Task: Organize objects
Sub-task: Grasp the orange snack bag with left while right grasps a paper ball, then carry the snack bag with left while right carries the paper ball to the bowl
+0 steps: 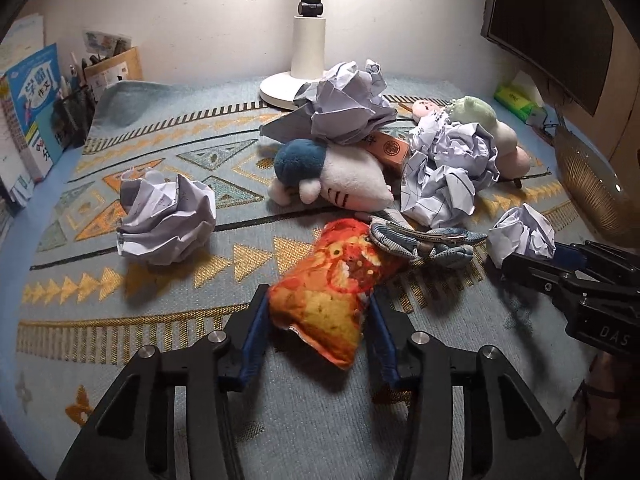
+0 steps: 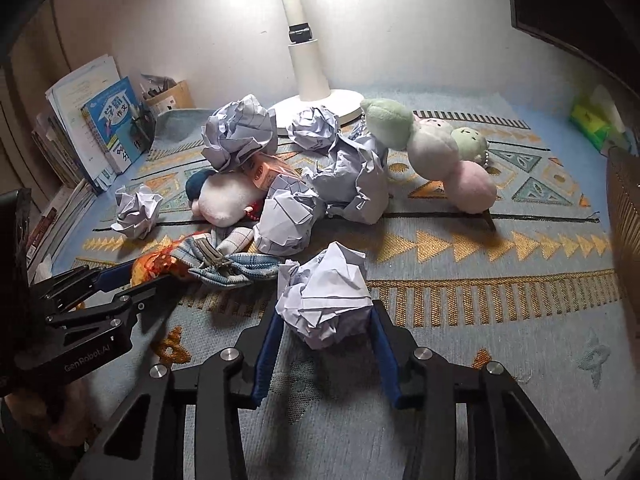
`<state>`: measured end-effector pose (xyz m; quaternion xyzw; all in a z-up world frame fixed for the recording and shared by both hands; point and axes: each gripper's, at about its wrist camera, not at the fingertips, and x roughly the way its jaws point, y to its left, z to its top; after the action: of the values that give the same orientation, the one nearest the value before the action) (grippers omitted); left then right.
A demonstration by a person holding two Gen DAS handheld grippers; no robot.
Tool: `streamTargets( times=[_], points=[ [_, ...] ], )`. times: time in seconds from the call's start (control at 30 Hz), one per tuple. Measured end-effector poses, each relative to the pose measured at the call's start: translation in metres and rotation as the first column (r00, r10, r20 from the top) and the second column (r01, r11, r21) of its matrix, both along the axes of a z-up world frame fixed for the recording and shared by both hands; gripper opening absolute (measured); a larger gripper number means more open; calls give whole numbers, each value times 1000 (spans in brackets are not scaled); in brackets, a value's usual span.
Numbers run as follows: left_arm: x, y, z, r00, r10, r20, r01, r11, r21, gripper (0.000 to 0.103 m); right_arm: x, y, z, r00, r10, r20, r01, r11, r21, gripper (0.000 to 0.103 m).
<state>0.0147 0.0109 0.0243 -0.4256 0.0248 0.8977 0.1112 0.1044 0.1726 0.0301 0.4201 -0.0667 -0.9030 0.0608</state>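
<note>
My left gripper (image 1: 318,308) is shut on an orange printed plush pouch (image 1: 332,280), its blue pads touching both sides. My right gripper (image 2: 326,316) is shut on a crumpled white paper ball (image 2: 324,300); that ball also shows in the left wrist view (image 1: 522,236). Behind lie a blue checked fabric hair clip (image 1: 424,238), a blue-and-white plush cat (image 1: 336,176), an orange box (image 1: 390,148), several more crumpled papers (image 1: 348,104) and a plush dango skewer (image 2: 436,152). One paper ball (image 1: 168,220) lies apart at left.
A patterned blue mat (image 1: 160,320) covers the desk. A white lamp base (image 1: 280,88) stands at the back. Books (image 1: 32,100) and a pen holder (image 1: 76,112) line the left. A monitor (image 1: 552,20), a green tissue pack (image 1: 516,100) and a woven basket (image 1: 592,184) are at right.
</note>
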Motion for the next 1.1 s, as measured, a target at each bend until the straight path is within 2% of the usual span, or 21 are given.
streamTargets(
  times=[0.23, 0.3, 0.37, 0.4, 0.47, 0.5, 0.53, 0.57, 0.63, 0.7, 0.73, 0.8, 0.93, 1.1],
  points=[
    [33, -5, 0, 1000, 28, 14, -28, 999, -27, 40, 19, 9, 6, 1000, -18, -15, 19, 1000, 19, 42],
    [43, -6, 0, 1000, 24, 8, -23, 999, -33, 45, 20, 9, 4, 1000, -11, -6, 11, 1000, 28, 42],
    [46, -5, -1, 1000, 21, -9, -21, 998, -55, 56, 20, 9, 1, 1000, -11, 8, 11, 1000, 25, 42],
    [44, -4, -1, 999, 30, -21, -32, 997, -70, 74, 19, 9, -1, 1000, -7, 17, 7, 1000, 17, 42],
    [41, -6, 2, 997, 47, -59, -52, 995, -82, 92, 18, 9, -3, 999, -3, 32, 2, 1000, 5, 46],
    [39, -6, 3, 997, 40, -66, -45, 996, -76, 92, 17, 9, -4, 999, -6, 42, 5, 1000, 2, 49],
    [35, -6, 3, 998, 30, -56, -34, 997, -67, 91, 16, 10, -5, 999, -10, 50, 10, 1000, -1, 60],
    [33, -6, 2, 999, 21, -47, -24, 998, -56, 89, 16, 12, -6, 999, -16, 50, 17, 1000, -7, 66],
    [31, -4, -1, 1000, -6, -16, 5, 999, -42, 65, 16, 13, -4, 999, -18, 37, 19, 1000, -19, 66],
    [33, 2, -6, 1000, -30, 5, 30, 998, -48, 58, 15, 13, -5, 999, -15, 41, 16, 1000, -23, 66],
    [36, 4, -7, 999, -34, -10, 34, 997, -62, 55, 14, 12, -5, 999, -19, 41, 20, 1000, -22, 66],
    [41, 7, -6, 999, -43, -27, 41, 996, -74, 49, 13, 11, -7, 998, -30, 47, 31, 999, -12, 47],
    [45, 3, -1, 999, -5, -37, 4, 1000, -25, 38, 20, 5, 1, 999, -26, 18, 26, 999, 36, 41],
    [56, 4, 26, 994, 14, -109, -11, 999, 32, 38, 35, 11, 28, 997, -32, -68, 33, 999, 17, 41]
  ],
)
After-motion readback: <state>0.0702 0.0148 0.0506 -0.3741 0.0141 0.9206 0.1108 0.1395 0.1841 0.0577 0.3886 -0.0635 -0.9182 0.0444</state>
